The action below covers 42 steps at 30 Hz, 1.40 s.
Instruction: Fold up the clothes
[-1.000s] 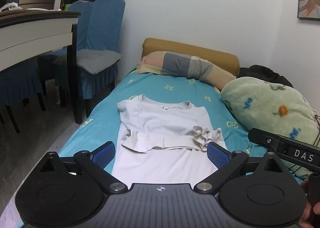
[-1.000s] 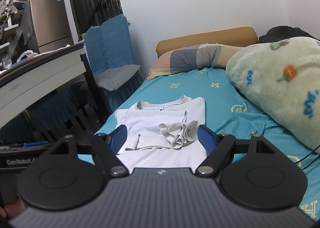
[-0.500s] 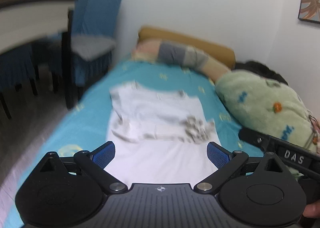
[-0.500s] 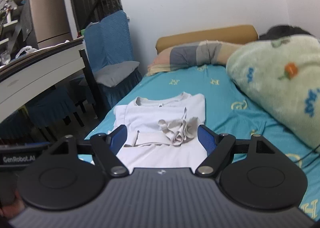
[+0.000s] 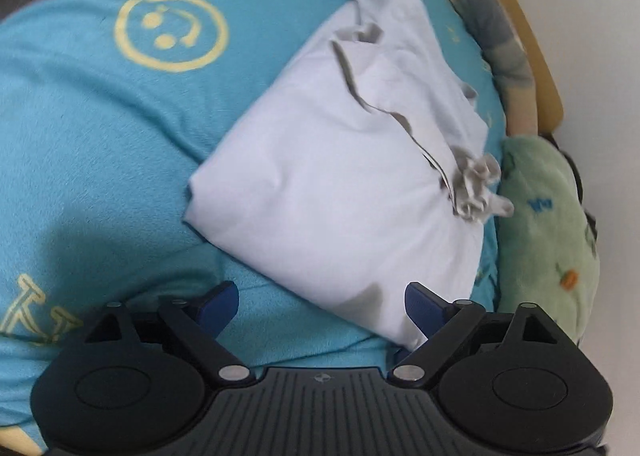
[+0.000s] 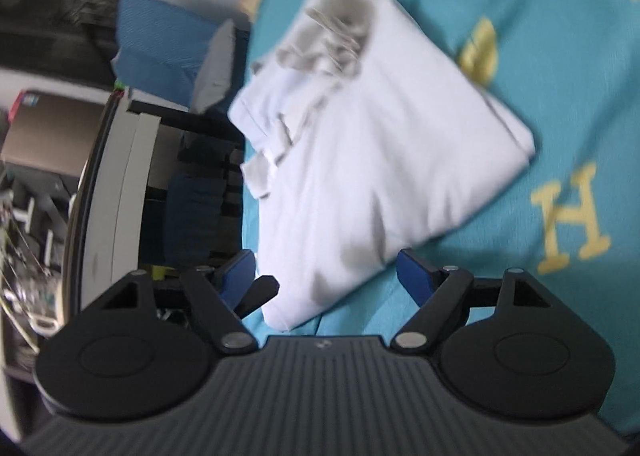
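Note:
A white shirt [image 5: 344, 175] lies flat on the teal bedsheet [image 5: 100, 127], its sleeves folded across the chest with a bunched cuff [image 5: 476, 183] near the right side. My left gripper [image 5: 322, 304] is open and hovers low over the shirt's hem, near its bottom corner. In the right wrist view the same shirt [image 6: 384, 159] shows tilted and blurred. My right gripper [image 6: 326, 272] is open, low over the other bottom corner of the hem. The tip of the other gripper [image 6: 260, 290] shows by its left finger.
A green plush blanket [image 5: 548, 240] lies along the shirt's right side. A striped pillow [image 5: 496, 39] and tan headboard [image 5: 532, 43] are at the far end. A blue-covered chair [image 6: 168, 43] and a desk edge [image 6: 120, 183] stand beside the bed.
Both grippers have dropped from a raised, level view down close to the shirt's hem and tilted toward the bed. Both jaws remain open.

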Each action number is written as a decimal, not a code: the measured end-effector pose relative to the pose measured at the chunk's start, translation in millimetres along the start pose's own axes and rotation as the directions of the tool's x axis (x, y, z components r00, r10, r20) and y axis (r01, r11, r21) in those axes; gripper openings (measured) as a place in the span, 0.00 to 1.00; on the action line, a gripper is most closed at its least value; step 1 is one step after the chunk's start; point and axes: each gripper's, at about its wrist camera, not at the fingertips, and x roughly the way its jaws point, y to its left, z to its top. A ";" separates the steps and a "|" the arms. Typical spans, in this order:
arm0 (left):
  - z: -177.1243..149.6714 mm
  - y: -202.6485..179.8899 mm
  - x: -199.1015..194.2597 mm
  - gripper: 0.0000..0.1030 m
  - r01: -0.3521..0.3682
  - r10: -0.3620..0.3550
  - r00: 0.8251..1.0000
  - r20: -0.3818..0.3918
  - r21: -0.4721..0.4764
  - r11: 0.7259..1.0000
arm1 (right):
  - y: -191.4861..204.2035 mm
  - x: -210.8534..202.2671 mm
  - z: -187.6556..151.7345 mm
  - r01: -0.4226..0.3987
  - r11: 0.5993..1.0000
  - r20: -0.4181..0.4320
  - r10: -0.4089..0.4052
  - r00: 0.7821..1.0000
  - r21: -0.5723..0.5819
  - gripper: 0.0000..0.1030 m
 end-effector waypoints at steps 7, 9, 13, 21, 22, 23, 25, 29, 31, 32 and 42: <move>10.5 7.4 -3.4 0.33 -0.005 0.011 0.996 0.087 -0.063 0.998 | -23.8 -0.5 9.2 0.074 0.989 0.104 -0.087 0.991 0.127 0.46; 12.1 3.1 -6.0 0.17 0.012 -0.005 0.994 0.111 -0.059 0.998 | -28.0 -3.9 11.8 0.093 0.983 0.128 -0.113 0.985 0.156 0.33; 13.9 -17.4 -12.3 0.11 0.067 -0.065 0.983 0.171 -0.003 0.998 | -21.7 -7.6 8.0 0.110 0.987 0.171 -0.129 0.977 0.118 0.17; -0.3 -49.0 -67.1 0.09 0.167 -0.192 0.946 0.261 0.116 0.979 | 20.6 -52.9 6.8 0.004 1.000 0.297 0.005 0.955 -0.028 0.09; -2.4 -55.1 -78.1 0.08 0.183 -0.213 0.939 0.271 0.131 0.974 | 30.0 -61.2 5.9 0.000 0.999 0.311 0.017 0.950 -0.054 0.09; -4.7 -61.5 -89.2 0.08 0.198 -0.233 0.931 0.280 0.147 0.969 | 39.7 -70.7 4.6 -0.002 0.997 0.325 0.029 0.945 -0.082 0.09; -12.1 -75.9 -113.5 0.07 0.205 -0.257 0.919 0.298 0.194 0.959 | 57.4 -89.5 1.7 -0.009 0.993 0.342 0.048 0.938 -0.116 0.09; -38.9 -89.6 -158.5 0.07 0.233 -0.296 0.910 0.290 0.233 0.944 | 85.7 -131.0 -11.2 -0.012 0.985 0.359 0.074 0.930 -0.173 0.09; -58.6 -87.3 -178.7 0.07 0.247 -0.308 0.915 0.261 0.241 0.938 | 91.8 -155.0 -23.2 -0.010 0.980 0.357 0.083 0.930 -0.201 0.09; -69.7 -84.3 -188.2 0.07 0.252 -0.310 0.919 0.242 0.241 0.937 | 90.9 -167.6 -31.1 -0.010 0.979 0.351 0.082 0.933 -0.203 0.09; -131.0 -59.3 -220.4 0.07 0.206 -0.242 0.961 0.133 0.237 0.950 | 73.1 -228.3 -90.3 0.040 0.978 0.286 0.021 0.958 -0.206 0.09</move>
